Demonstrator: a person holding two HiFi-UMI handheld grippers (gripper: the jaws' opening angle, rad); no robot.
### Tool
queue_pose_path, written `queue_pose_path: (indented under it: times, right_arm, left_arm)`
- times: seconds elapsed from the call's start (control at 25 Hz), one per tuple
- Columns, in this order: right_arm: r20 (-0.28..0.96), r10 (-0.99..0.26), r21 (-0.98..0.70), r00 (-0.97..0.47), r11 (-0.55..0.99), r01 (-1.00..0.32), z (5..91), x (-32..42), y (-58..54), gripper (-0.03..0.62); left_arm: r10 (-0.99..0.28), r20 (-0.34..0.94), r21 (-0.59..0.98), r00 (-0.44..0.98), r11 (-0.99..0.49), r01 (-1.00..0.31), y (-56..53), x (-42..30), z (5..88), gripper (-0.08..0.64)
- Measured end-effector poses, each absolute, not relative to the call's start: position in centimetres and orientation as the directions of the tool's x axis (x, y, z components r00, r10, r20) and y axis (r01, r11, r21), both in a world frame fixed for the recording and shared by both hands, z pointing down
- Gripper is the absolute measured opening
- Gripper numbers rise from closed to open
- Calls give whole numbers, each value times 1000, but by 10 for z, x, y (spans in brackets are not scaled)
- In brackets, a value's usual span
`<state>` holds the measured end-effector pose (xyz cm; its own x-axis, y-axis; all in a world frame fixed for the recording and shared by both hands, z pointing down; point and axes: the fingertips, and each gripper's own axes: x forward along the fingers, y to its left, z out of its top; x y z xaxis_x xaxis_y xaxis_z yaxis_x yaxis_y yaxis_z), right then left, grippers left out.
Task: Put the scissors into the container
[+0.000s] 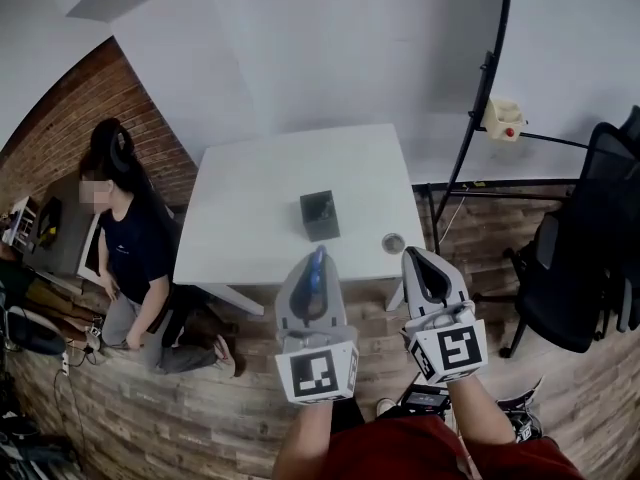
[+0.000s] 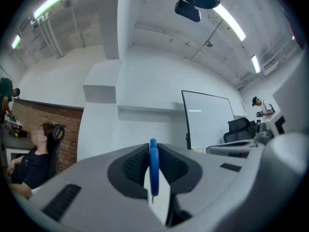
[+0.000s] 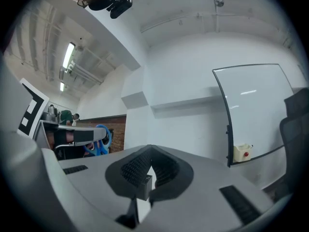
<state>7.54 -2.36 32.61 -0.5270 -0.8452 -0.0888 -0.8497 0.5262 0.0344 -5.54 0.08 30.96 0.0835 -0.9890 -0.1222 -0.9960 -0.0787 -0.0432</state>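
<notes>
A small dark square container (image 1: 319,215) stands near the middle of the white table (image 1: 260,198). My left gripper (image 1: 317,260) hangs over the table's near edge, just short of the container, shut on the blue scissors (image 1: 316,271). In the left gripper view the scissors' blue handle (image 2: 153,170) stands edge-on, clamped between the pads of that gripper (image 2: 153,151). My right gripper (image 1: 419,260) floats beside it to the right, off the table's corner, shut and holding nothing. From the right gripper view (image 3: 148,151), the scissors (image 3: 99,143) show at the left.
A small round object (image 1: 393,242) lies near the table's right front corner. A person (image 1: 132,253) sits at the left by the brick wall. A black office chair (image 1: 590,258) and a whiteboard stand (image 1: 480,98) with a yellow box (image 1: 503,118) are on the right.
</notes>
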Motion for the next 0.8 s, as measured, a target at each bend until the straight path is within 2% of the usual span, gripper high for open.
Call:
queue_pose_path:
  times: [0.48,0.8]
  right_arm:
    - [-62,-891,71,-449,445,-893,317,-10,-130,8]
    - [-70,-912,67,-404,400,-914,316,-29,-168,8]
  left_arm:
    - [-979,-104,-17,175,-174,-985,-105,-146,310,52]
    - [-964,-106,-16,244,-243,-970,-151,-161,305,52]
